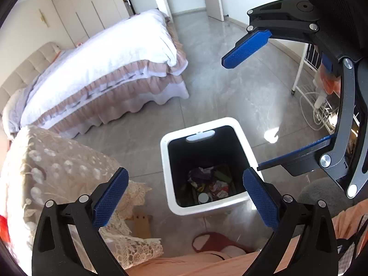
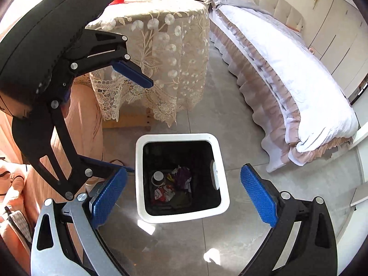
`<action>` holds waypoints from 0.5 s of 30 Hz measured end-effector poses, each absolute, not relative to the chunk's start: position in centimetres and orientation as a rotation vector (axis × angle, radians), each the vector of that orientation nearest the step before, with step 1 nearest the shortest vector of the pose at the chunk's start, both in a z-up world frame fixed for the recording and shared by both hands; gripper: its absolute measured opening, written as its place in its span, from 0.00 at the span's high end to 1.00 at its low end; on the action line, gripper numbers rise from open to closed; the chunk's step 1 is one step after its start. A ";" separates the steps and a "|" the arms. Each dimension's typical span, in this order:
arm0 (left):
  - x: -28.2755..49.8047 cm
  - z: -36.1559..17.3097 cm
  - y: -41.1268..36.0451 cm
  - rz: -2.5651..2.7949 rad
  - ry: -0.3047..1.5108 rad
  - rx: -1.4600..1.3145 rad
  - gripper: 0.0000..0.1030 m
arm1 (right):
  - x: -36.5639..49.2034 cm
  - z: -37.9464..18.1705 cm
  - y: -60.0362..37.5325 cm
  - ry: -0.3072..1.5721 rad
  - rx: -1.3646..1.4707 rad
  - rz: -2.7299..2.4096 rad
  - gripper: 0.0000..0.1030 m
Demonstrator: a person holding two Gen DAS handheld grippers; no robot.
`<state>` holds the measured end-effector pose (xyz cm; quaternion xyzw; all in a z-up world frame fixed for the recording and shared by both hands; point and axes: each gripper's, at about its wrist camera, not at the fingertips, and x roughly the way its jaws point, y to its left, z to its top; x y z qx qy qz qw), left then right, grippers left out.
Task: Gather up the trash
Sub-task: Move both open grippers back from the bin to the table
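Note:
A white-rimmed bin (image 1: 166, 161) (image 2: 179, 217) with a black liner stands on the grey tiled floor. At its bottom lie crumpled wrappers (image 1: 209, 181) (image 2: 172, 184) and a small round white lid (image 1: 203, 197) (image 2: 158, 176). My left gripper (image 1: 185, 172) hovers above the bin, open, nothing between its blue pads. My right gripper (image 2: 184, 171) hangs over the bin from the opposite side, also open and empty. Each wrist view shows the other gripper, right gripper (image 1: 241, 115) and left gripper (image 2: 140, 126), with jaws spread wide.
A table draped in lace cloth (image 1: 57, 168) (image 2: 165, 53) stands close beside the bin. A bed (image 1: 110, 69) (image 2: 294, 80) lies beyond. A white wire rack (image 1: 310, 92) with cables is at the right. The person's peach clothing (image 1: 195, 264) and a slipper (image 1: 214, 241) are near.

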<state>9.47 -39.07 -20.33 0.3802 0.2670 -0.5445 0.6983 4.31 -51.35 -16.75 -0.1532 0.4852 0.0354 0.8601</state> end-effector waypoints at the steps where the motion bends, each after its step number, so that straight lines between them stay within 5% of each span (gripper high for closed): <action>1: 9.6 -19.7 -38.5 -1.189 0.586 0.834 0.05 | 4.3 -16.3 -50.9 1.001 -0.329 0.077 0.04; 15: 12.1 -12.6 -30.6 -0.936 0.502 0.606 0.05 | 6.1 -11.4 -45.1 0.814 -0.359 0.157 0.04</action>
